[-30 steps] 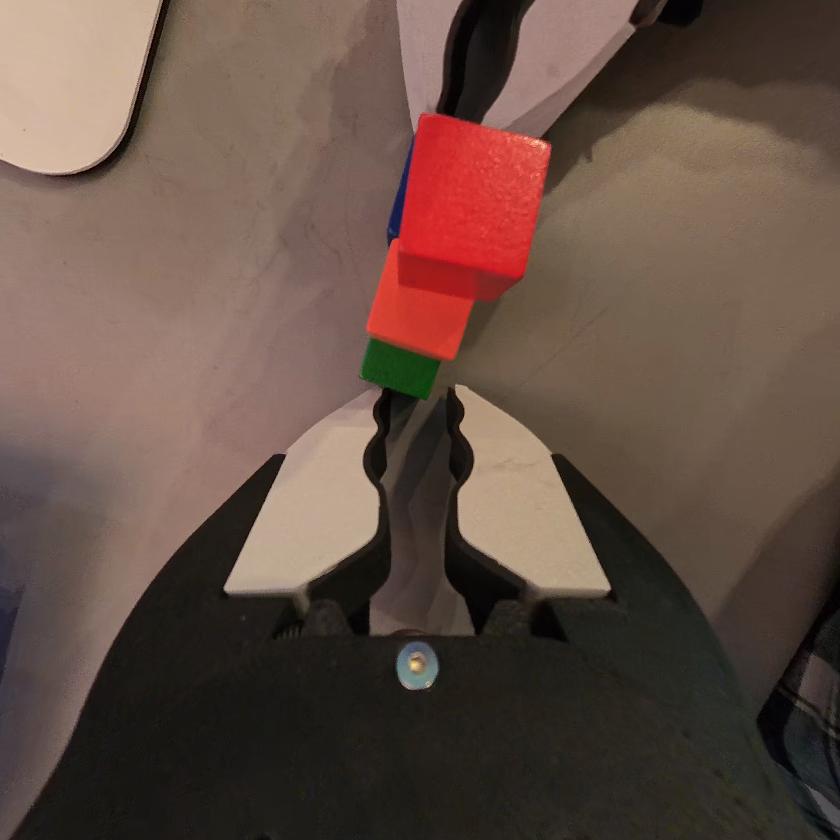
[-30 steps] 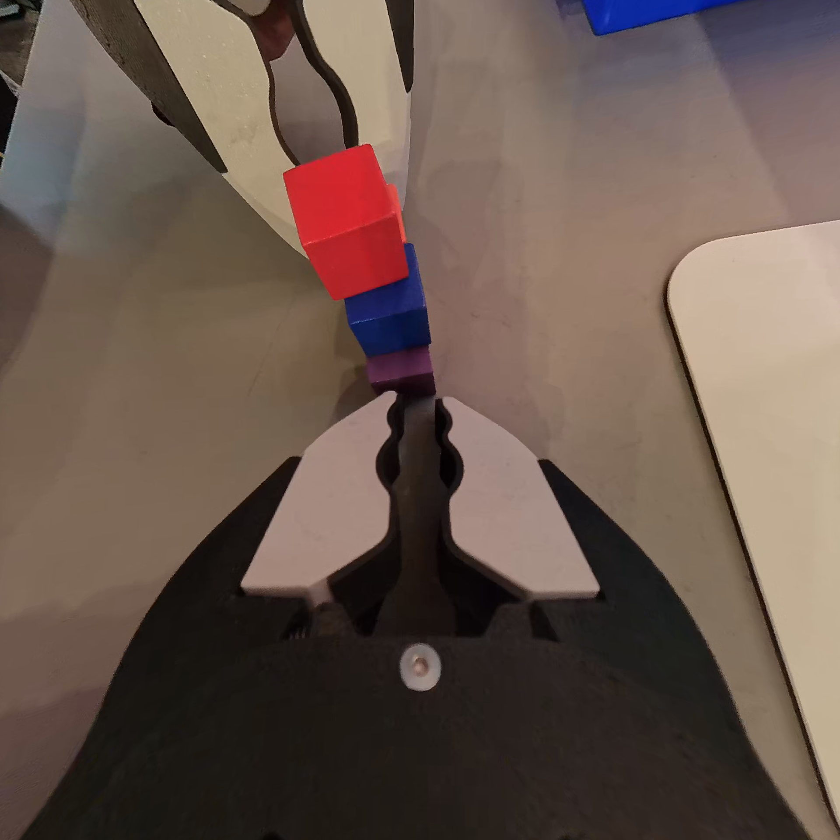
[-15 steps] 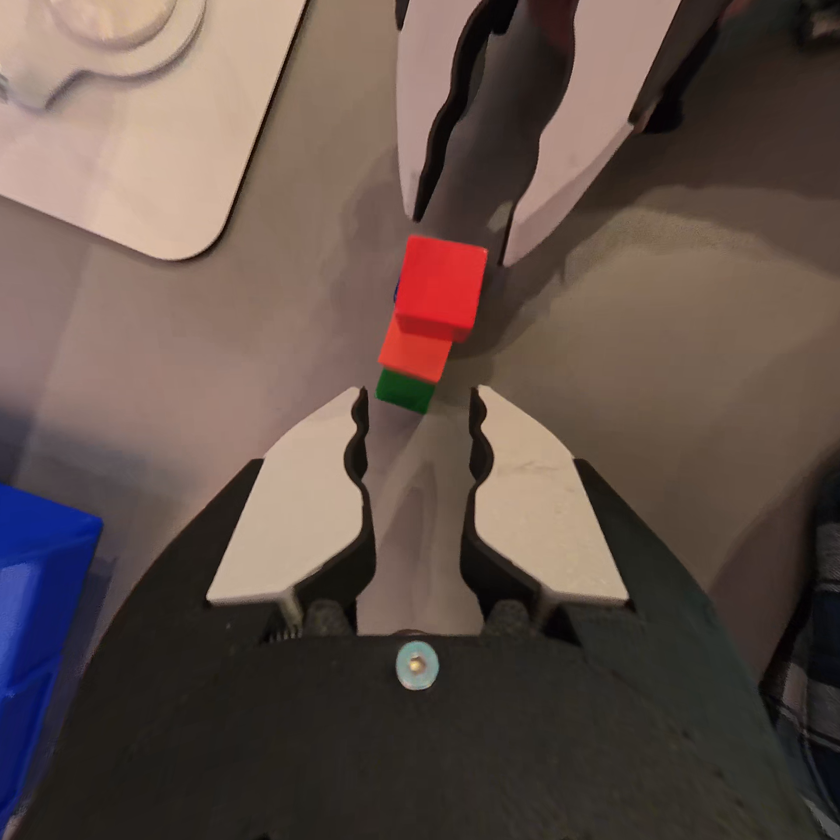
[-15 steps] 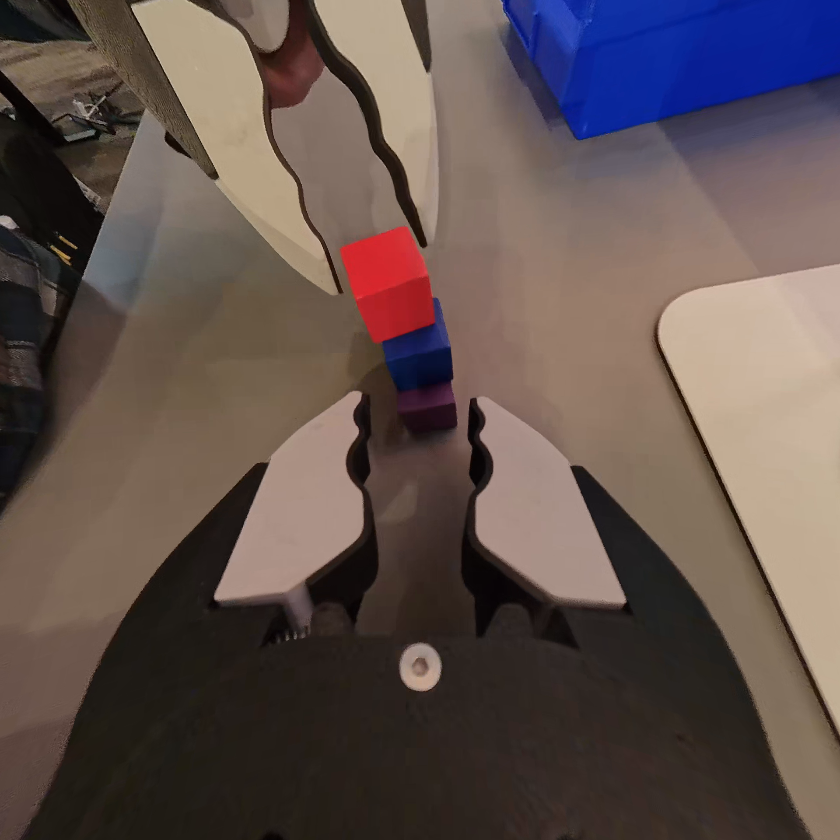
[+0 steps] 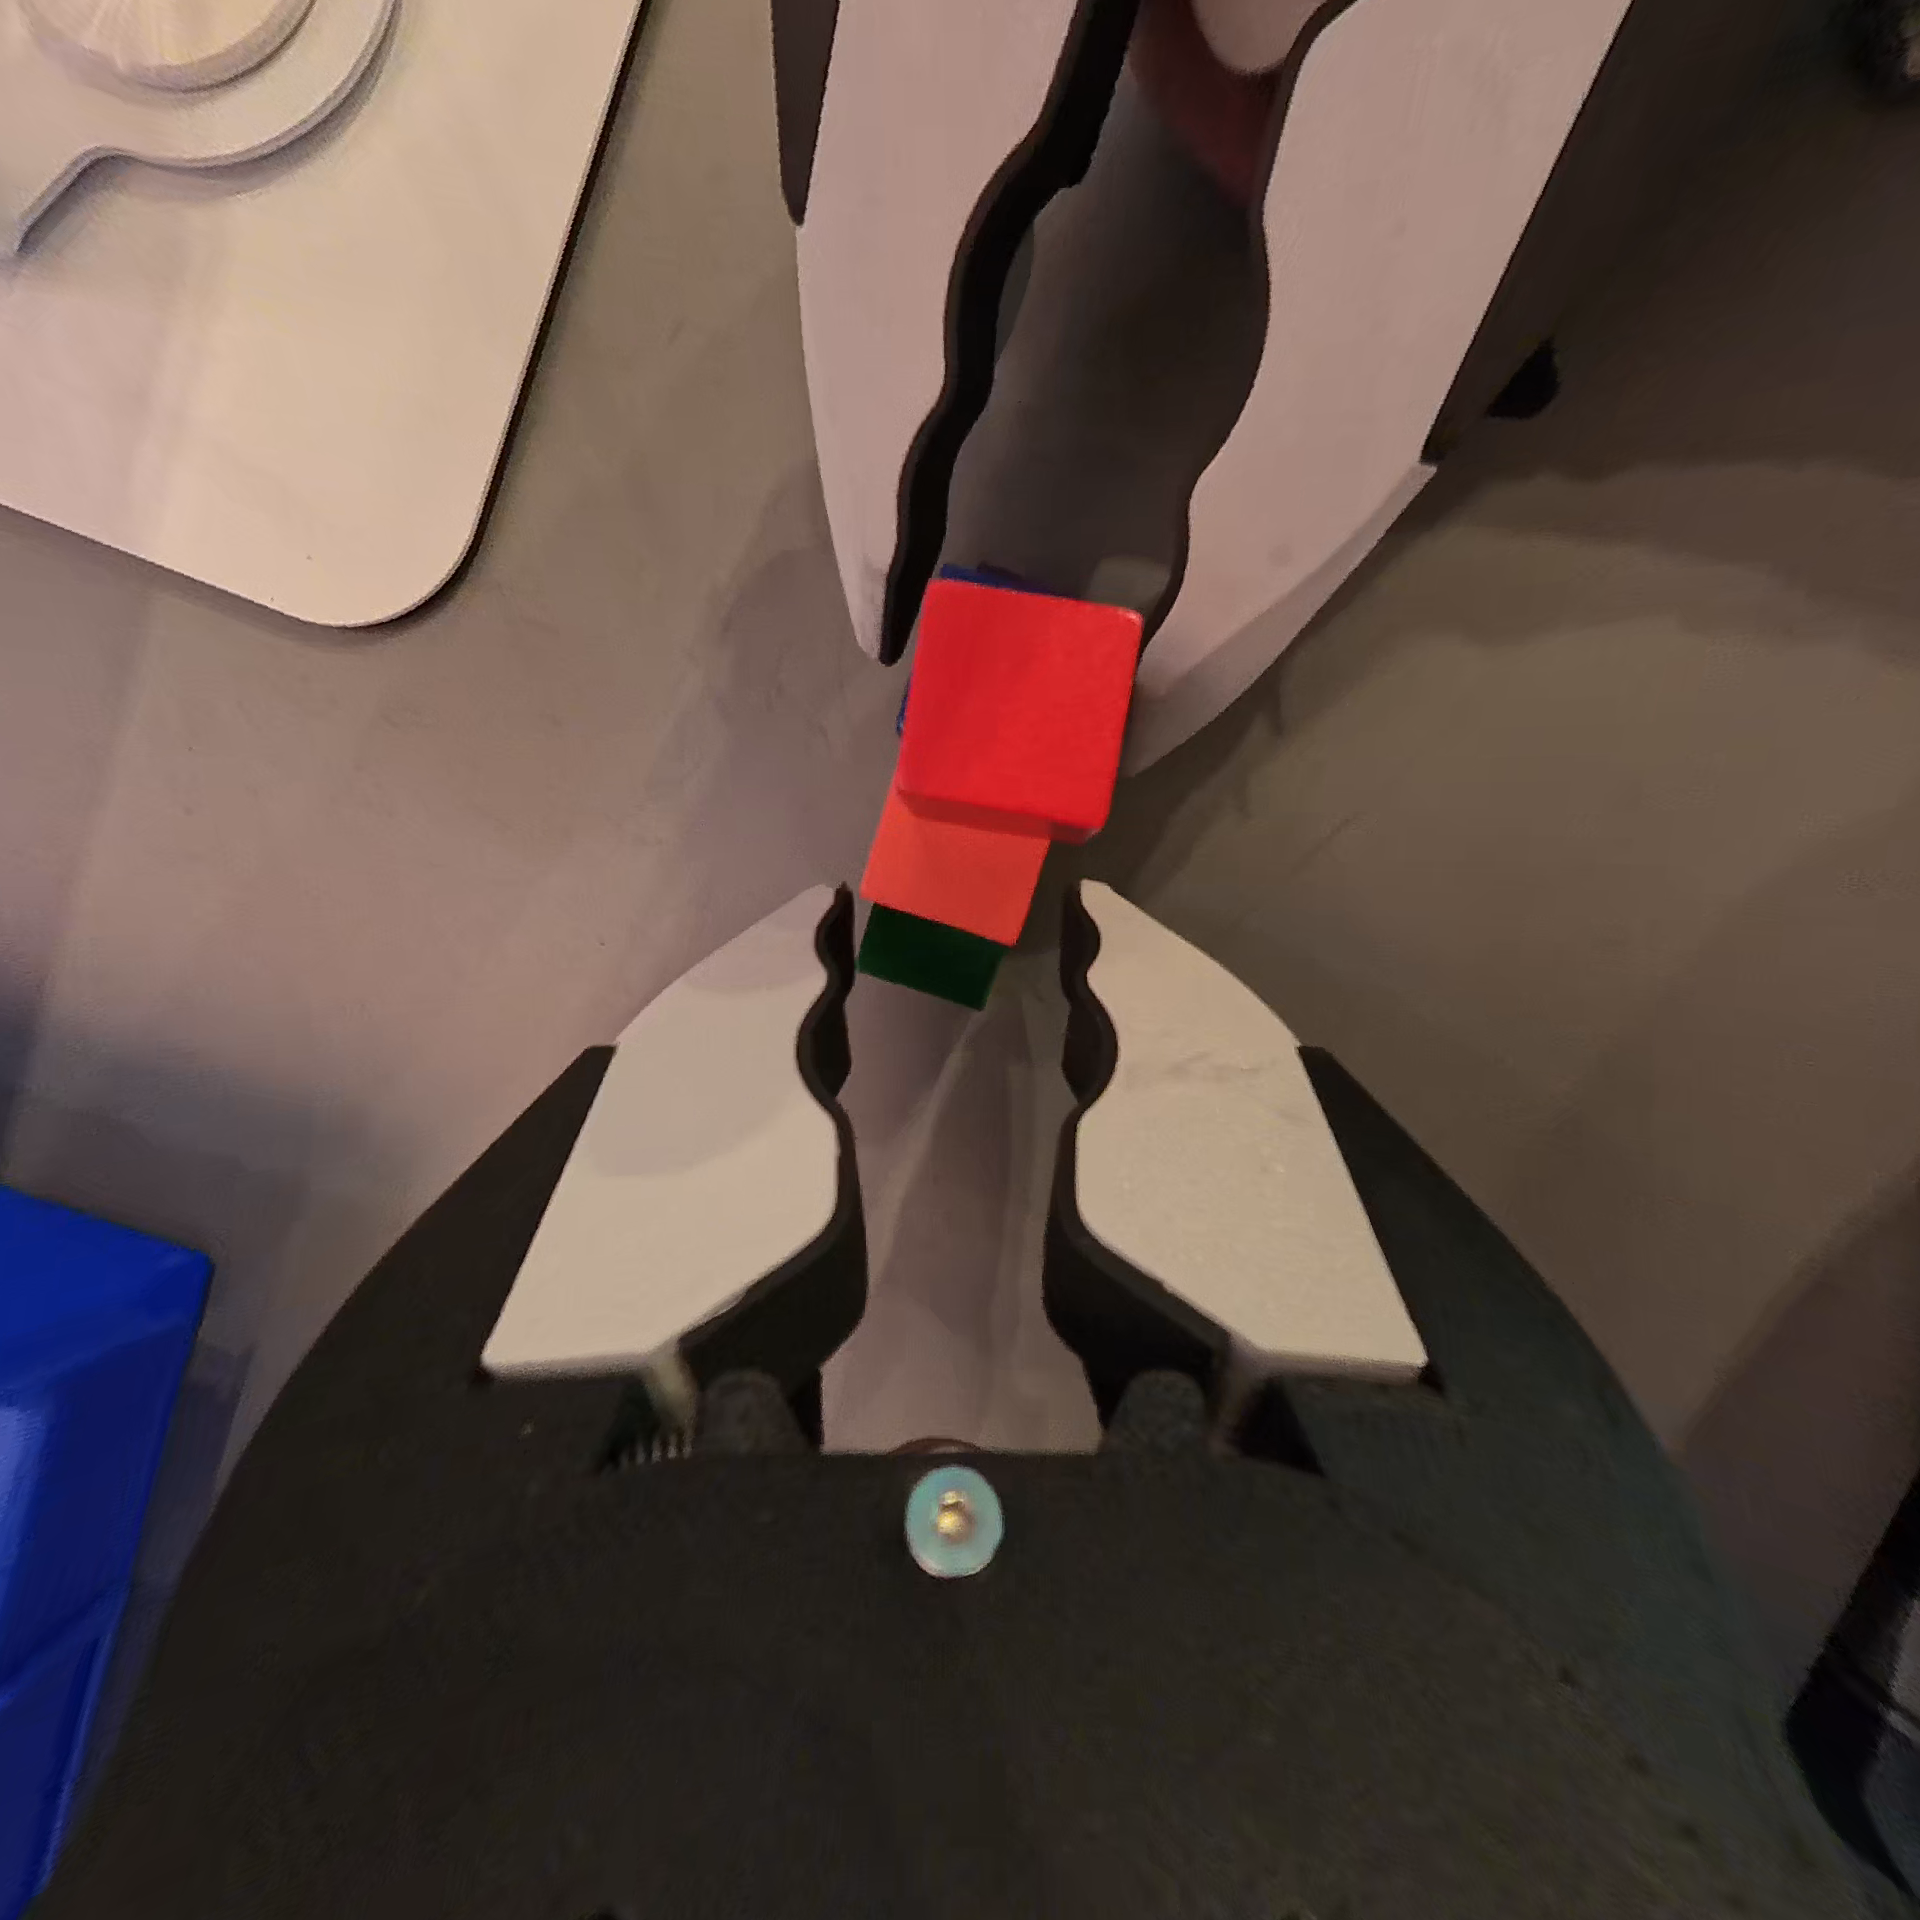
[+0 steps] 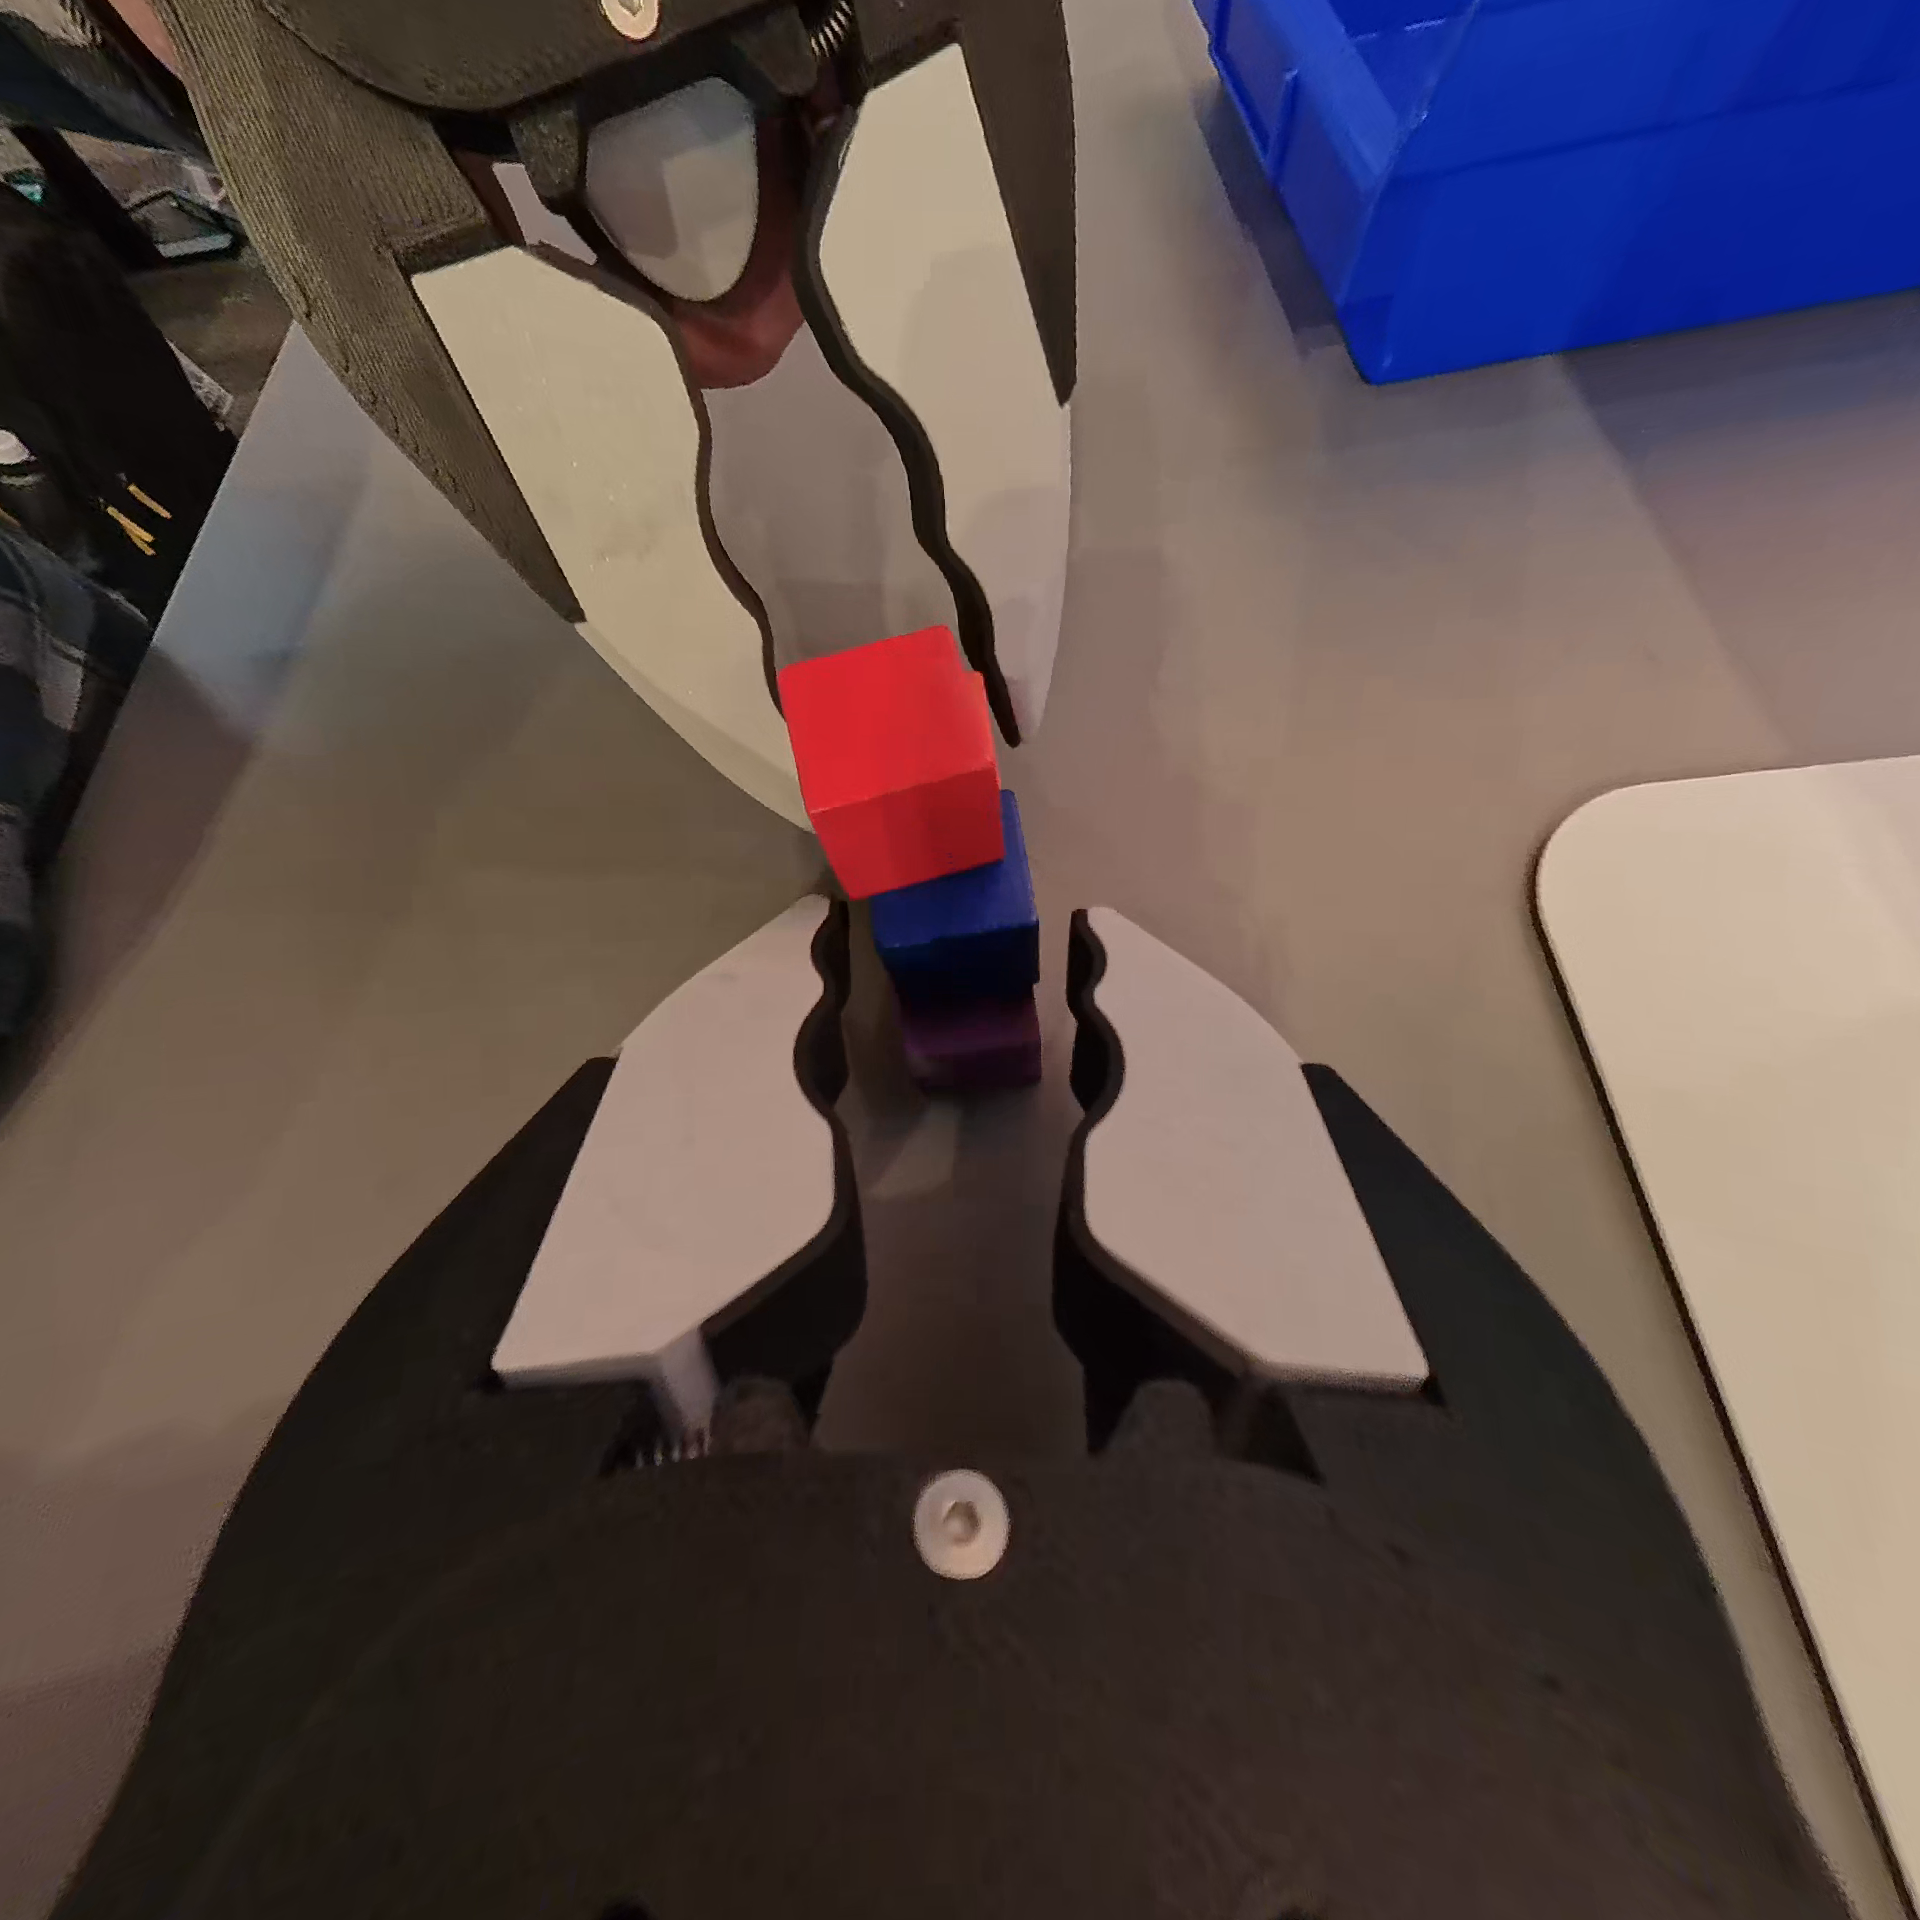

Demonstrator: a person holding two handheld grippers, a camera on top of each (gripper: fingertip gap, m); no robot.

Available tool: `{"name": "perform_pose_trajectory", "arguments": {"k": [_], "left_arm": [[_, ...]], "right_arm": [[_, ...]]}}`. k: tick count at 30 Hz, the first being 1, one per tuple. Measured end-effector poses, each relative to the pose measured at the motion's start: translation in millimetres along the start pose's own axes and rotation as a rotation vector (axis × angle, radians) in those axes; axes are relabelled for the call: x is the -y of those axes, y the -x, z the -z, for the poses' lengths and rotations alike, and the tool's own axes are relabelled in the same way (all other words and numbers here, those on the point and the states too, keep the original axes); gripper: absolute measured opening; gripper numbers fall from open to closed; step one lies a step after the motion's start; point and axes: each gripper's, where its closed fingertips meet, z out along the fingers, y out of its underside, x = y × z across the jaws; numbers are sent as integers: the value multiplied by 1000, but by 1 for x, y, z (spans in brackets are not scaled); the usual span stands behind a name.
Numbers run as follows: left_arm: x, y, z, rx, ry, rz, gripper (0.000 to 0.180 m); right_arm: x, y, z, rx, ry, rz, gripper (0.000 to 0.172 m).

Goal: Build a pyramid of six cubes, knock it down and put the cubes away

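Blue bin (image 6: pixel 1621 177) at the upper right of the right wrist view, open top facing away, inside not visible; same bin as a blue corner at the lower left edge of the left wrist view. Pale board (image 6: pixel 1766 1091) at the right edge, with a raised round disc (image 5: pixel 177 62) on it in the upper left of the left wrist view. Pyramid stood mid-frame on the grey table (image 5: pixel 1558 831), seen end-on: red cube (image 5: pixel 1013 701) on top, orange cube (image 5: pixel 951 878) and green cube (image 5: pixel 925 966) stepping down toward the left gripper (image 5: pixel 951 914), blue cube (image 6: pixel 956 914) and purple cube (image 6: pixel 977 1044) stepping down toward the right gripper (image 6: pixel 956 920). Fingers of both spread, flanking the low cubes with a visible gap at each side, pinching nothing. Compared with a second before: both sets of fingers, then nearly together at the stack's foot, now stood apart; bin and disc had come into frame. Compared with half a second before: stack larger in frame, grippers closer to it, fingertips now alongside the bottom cubes.
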Motion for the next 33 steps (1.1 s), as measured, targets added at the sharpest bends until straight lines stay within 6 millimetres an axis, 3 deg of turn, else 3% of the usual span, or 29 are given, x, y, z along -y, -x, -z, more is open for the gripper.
{"name": "perform_pose_trajectory", "arguments": {"k": [19,23,26,33], "left_arm": [[3,0,-5,6,1,-4,31],[3,0,-5,4,2,-5,34],[1,2,1,0,-9,17,40],[10,1,25,21,-69,14,43]], "right_arm": [[-2,2,0,-1,8,9,30],[-2,2,0,-2,5,3,40],[0,1,6,-10,-24,-16,47],[-2,5,16,-16,-37,-31,46]]}}
